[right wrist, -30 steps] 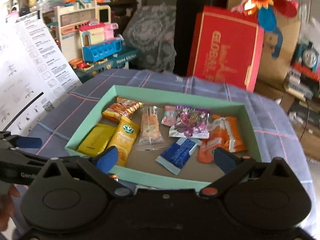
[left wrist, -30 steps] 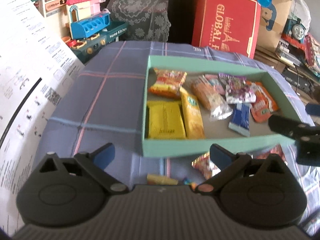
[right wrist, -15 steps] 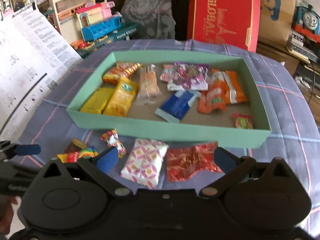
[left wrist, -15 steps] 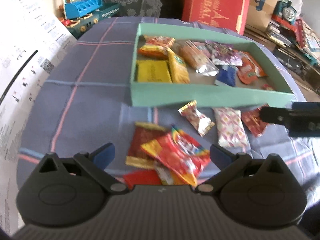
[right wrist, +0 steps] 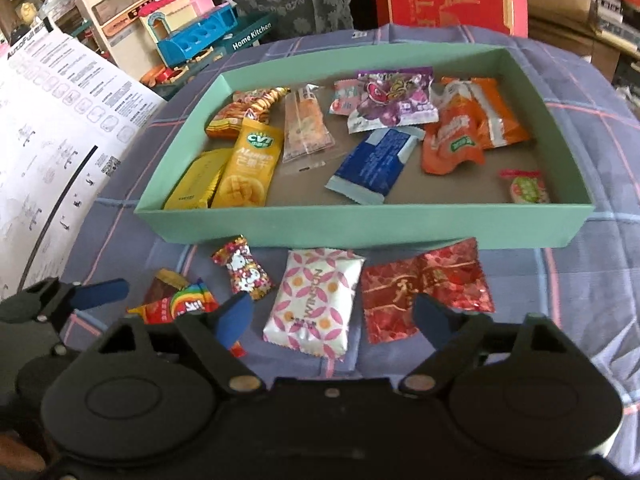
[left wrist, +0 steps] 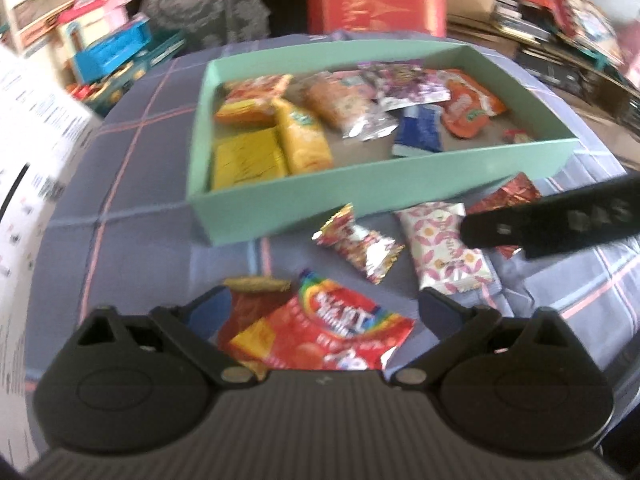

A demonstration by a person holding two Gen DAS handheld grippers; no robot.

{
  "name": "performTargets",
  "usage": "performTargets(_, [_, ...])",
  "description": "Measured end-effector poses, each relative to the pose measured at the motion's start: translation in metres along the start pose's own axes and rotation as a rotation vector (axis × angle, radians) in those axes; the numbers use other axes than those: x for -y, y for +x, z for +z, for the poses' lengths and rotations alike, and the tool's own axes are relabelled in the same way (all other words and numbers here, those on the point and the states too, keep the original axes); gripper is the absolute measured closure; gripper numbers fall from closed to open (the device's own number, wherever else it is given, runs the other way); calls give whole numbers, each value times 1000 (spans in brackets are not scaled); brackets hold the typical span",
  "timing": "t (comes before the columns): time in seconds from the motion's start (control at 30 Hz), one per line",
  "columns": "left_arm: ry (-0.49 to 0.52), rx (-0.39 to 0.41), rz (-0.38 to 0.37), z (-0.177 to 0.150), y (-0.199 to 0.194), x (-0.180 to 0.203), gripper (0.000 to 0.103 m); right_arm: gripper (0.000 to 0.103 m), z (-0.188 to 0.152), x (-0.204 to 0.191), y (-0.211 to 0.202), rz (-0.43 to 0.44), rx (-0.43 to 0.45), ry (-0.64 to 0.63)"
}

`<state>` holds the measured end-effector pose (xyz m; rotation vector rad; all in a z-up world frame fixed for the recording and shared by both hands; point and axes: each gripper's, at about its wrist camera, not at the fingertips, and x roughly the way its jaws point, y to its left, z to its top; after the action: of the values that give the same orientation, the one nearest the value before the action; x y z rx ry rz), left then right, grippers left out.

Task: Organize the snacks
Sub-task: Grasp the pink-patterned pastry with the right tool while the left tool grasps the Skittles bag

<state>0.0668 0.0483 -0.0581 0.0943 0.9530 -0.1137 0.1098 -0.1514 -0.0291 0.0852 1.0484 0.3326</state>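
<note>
5 snacks lie outside the green box [right wrist: 360,228], roughly 10 inside; both the left gripper [left wrist: 320,312] and the right gripper [right wrist: 332,316] are closing, empty.

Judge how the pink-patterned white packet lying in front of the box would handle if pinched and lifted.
The packet looks puffy, so probably light and squashy rather than stiff. Its glossy film may slip between pads. Lying flat on the cloth, it shouldn't roll.

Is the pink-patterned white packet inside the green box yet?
No: the pink-patterned white packet lies on the cloth in front of the green box, outside its near wall.
</note>
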Motion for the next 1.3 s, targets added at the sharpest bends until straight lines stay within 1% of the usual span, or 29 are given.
performTargets(0.03, [4,-11,-9,0,3,1,46,25,3,0,4,10,-11,9])
performTargets(0.07, [-2,-24,-11,0,6,0,53,26,5,-1,8,14,-17,13])
performTargets(0.1, [-11,-29,-9,-1,8,-2,63,31,7,-2,11,21,-20,14])
performTargets(0.13, [-26,-41,-19,-3,10,-6,66,34,9,-2,14,28,-23,13])
performTargets(0.17, [-54,-44,-38,-4,11,-12,66,35,10,-4,19,36,-30,12])
performTargets(0.2, [-77,-46,-49,-6,10,-17,63,36,11,-4,23,43,-39,13])
performTargets(0.27, [-101,-51,-48,-9,8,-24,55,36,11,-6,32,52,-58,17])
performTargets(0.3, [-102,-52,-46,-9,8,-25,47,36,11,-6,36,54,-68,21])
performTargets(0.33, [-101,-52,-44,-11,7,-27,44,36,10,-6,40,54,-77,23])
performTargets(0.4, [-107,-50,-47,-12,5,-29,43,36,9,-7,48,43,-84,16])
performTargets(0.5, [-125,-44,-57,-11,2,-32,37,36,9,-13,52,33,-62,-13])
performTargets(0.6, [-101,-32,-67,-8,-1,-25,31,36,7,-21,56,14,-39,-67])
performTargets(0.63, [-88,-33,-72,-7,-1,-21,31,39,6,-23,56,7,-37,-89])
performTargets(0.67, [-75,-37,-79,-7,0,-17,31,50,4,-25,55,-9,-31,-116])
performTargets(0.7, [-62,-44,-86,-7,1,-13,31,53,2,-25,54,-25,-26,-139])
performTargets(0.77, [-26,-58,-87,-6,6,-4,29,56,-1,-19,51,-14,-24,-127])
performTargets(0.9, [45,-86,-80,-5,19,12,26,57,-9,6,39,-5,-17,-60])
performTargets(0.97, [78,-110,-68,-6,28,18,27,57,-12,14,35,6,-18,-40])
performTargets(1.0, [85,-93,-62,-6,28,21,31,56,-14,16,34,8,-17,-37])
performTargets(1.03, [89,-86,-67,-6,28,22,36,56,-15,18,33,7,-14,-36])
performTargets(1.2, [73,-74,-65,-3,27,26,43,52,-21,10,33,-17,4,-74])
performTargets(1.23, [60,-74,-63,-3,26,25,45,52,-24,8,33,-29,9,-97])
performTargets(1.27, [47,-74,-63,-3,24,24,45,55,-25,6,32,-40,16,-111])
performTargets(1.3, [38,-72,-64,-3,22,23,45,57,-26,7,31,-28,16,-101])
